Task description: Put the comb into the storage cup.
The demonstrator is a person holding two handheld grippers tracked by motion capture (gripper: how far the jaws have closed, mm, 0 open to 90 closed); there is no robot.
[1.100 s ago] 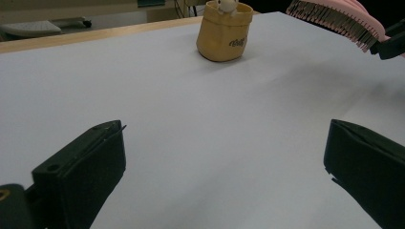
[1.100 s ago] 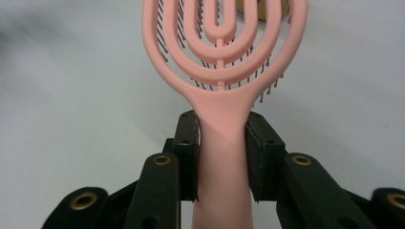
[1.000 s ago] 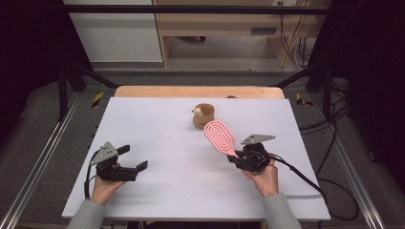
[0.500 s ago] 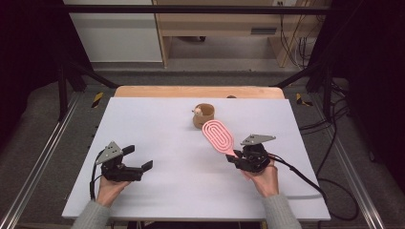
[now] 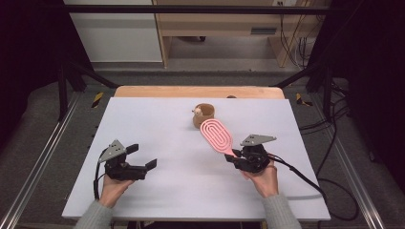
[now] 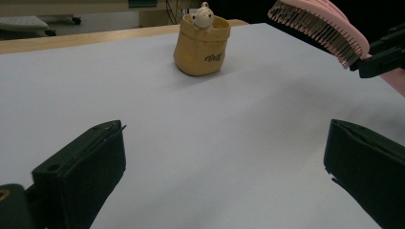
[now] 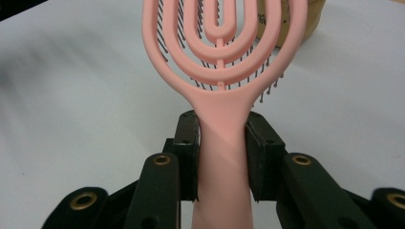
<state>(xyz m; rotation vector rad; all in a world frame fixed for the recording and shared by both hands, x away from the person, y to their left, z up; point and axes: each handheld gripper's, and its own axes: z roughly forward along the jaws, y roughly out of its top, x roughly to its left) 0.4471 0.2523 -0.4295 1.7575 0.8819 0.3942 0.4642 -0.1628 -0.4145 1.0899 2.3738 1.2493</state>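
Seemingly bear figure (image 6: 202, 15), inside tan pouch (image 6: 202, 51)

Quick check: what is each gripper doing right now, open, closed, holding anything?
Left gripper: open, fingers wide apart, nothing between them.
Right gripper: closed on the handle of the pink hairbrush.

My left gripper (image 5: 143, 164) now sits a little farther from the table's (image 5: 157, 119) left edge, nearer its middle, its jaws wide apart and nothing between them.
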